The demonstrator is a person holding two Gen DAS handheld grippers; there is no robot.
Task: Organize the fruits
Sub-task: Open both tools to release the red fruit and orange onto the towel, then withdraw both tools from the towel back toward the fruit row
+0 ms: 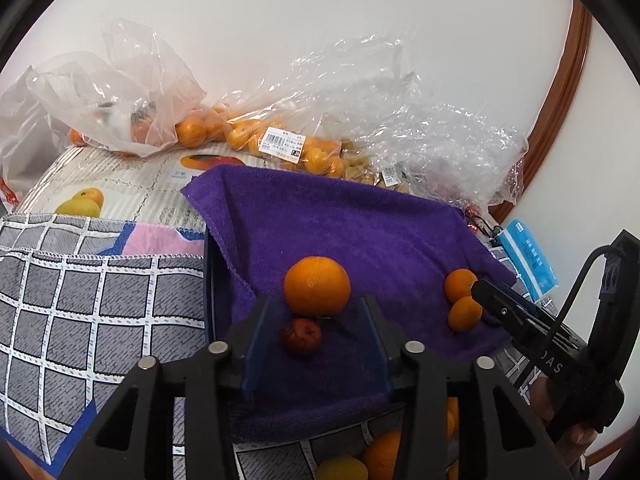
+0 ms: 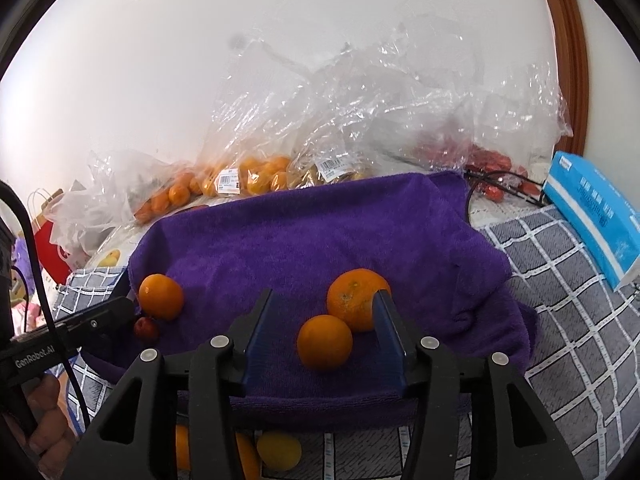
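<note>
Apparently both fruits had just been set down, so the step in hand was the release. The left gripper [image 1: 316, 340] stood open over the purple towel [image 1: 360, 232], a small red fruit [image 1: 301, 336] lying loose between its blue pads, touching neither, with a large orange [image 1: 317, 286] just beyond it. The right gripper [image 2: 324, 344] was likewise open, a small orange [image 2: 325, 342] resting free between its pads and a bigger orange [image 2: 354, 300] just behind, close against the right pad.

Next, by my judgement, each gripper needed to draw back without nudging the round fruit, which would roll readily on the sagging towel, and then go for another piece. More oranges waited in clear plastic bags [image 2: 256, 176] along the back, and a few fruits [image 2: 279, 450] lay below the towel's near edge.

The towel seemed draped over a dark tray. Around it lay a grey checked cloth [image 2: 560, 320] and a fruit-printed mat [image 1: 120, 184] on the worktop, a blue tissue pack [image 2: 592, 216] to the right, a plain white wall [image 1: 320, 20] behind and a brown wooden frame [image 2: 568, 60] at the edge.
</note>
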